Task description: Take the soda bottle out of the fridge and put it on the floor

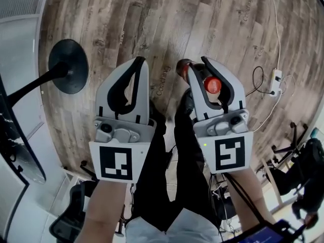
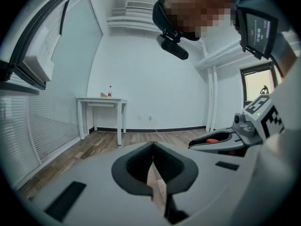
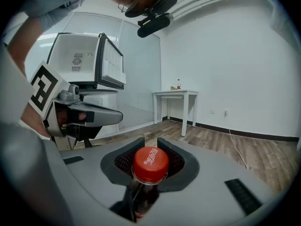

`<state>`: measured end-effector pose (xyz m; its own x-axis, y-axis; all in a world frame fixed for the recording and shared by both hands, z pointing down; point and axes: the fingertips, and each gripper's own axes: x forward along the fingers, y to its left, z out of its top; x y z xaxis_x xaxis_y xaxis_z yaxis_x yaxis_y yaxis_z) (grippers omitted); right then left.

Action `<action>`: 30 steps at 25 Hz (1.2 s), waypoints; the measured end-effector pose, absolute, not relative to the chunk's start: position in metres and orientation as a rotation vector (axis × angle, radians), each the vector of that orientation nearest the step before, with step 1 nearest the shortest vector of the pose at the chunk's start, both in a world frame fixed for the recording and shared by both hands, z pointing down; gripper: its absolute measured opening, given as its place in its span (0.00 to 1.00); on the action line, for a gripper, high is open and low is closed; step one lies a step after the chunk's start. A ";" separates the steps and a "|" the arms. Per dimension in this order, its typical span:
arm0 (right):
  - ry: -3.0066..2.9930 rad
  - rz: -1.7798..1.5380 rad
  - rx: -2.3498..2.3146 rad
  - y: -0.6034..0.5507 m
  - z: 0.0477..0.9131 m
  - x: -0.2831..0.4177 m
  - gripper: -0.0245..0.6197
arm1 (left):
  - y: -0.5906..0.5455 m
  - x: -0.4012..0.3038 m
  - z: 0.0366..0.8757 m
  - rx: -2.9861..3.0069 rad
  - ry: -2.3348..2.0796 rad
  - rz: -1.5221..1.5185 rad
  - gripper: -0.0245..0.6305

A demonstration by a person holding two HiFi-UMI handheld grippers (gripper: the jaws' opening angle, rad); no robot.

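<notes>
Right gripper (image 3: 150,144), grey plastic with black pads, is hanging over the brown wood-plank floor (image 1: 152,14), its jaws part-open and clamping the neck of the dark plastic soda bottle (image 3: 140,197). Left gripper (image 2: 153,147) is closing on nothing, tips meeting. At lower centre of the right gripper view the bottle is dangling below the pads, out of the fridge, with its red screw cap (image 3: 150,163) above them. It is probably heavy and smooth-sided, so the stiff neck under the cap seems the surest hold.

The soda bottle (image 1: 212,84) sits between the right tongs (image 1: 196,65), left tongs (image 1: 140,61) alongside, above the floor (image 1: 152,24).
</notes>
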<state>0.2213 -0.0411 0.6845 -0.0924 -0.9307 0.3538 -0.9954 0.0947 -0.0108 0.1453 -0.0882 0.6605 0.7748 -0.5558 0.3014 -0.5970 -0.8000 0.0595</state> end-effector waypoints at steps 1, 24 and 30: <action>-2.115 0.365 1.922 -0.041 0.693 0.222 0.19 | -0.088 0.145 0.669 2.815 -0.919 0.409 0.06; -2.021 0.411 1.974 -0.011 0.866 0.233 0.19 | -0.063 0.140 0.831 2.787 -0.798 0.459 0.06; -1.994 0.442 1.973 0.001 0.906 0.241 0.19 | -0.059 0.140 0.860 2.775 -0.786 0.480 0.06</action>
<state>0.2407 0.0011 0.9064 -0.0110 -0.9074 0.4200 -0.9999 0.0088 -0.0073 0.1398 -0.0589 0.8605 0.8040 -0.4687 0.3658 -0.5396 -0.8337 0.1177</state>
